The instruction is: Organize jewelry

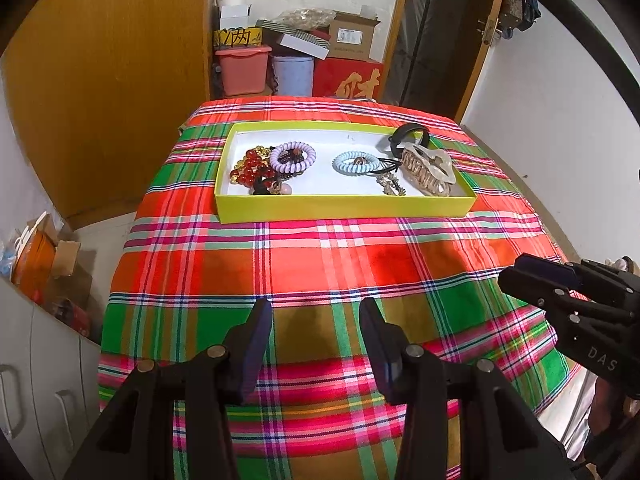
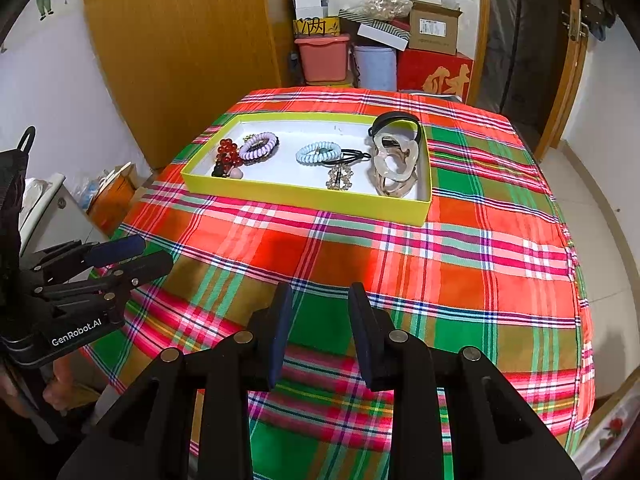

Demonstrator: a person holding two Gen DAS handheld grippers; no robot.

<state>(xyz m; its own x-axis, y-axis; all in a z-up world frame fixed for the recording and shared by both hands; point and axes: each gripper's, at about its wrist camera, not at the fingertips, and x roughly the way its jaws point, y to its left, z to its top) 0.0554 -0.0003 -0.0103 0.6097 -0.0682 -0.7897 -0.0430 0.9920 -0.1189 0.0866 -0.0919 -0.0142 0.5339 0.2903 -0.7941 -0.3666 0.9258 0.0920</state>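
A yellow tray (image 1: 340, 203) (image 2: 304, 200) with a white floor sits on the far half of a plaid tablecloth. In it lie a red bead bracelet (image 1: 250, 170), a purple coil hair tie (image 1: 292, 156) (image 2: 258, 146), a light blue coil hair tie (image 1: 354, 162) (image 2: 318, 152), a black hair band (image 1: 408, 132) (image 2: 394, 120), a pearly hair claw (image 1: 428, 166) (image 2: 394, 160) and a sparkly charm (image 2: 340, 178). My left gripper (image 1: 316, 308) is open and empty, near the table's front. My right gripper (image 2: 320, 292) is open and empty, also well short of the tray.
The right gripper shows at the right edge of the left wrist view (image 1: 568, 296); the left gripper shows at the left edge of the right wrist view (image 2: 100, 268). Boxes and bins (image 1: 296, 60) are stacked behind the table. A wooden wardrobe (image 1: 104, 80) stands left; a door (image 2: 532, 60) right.
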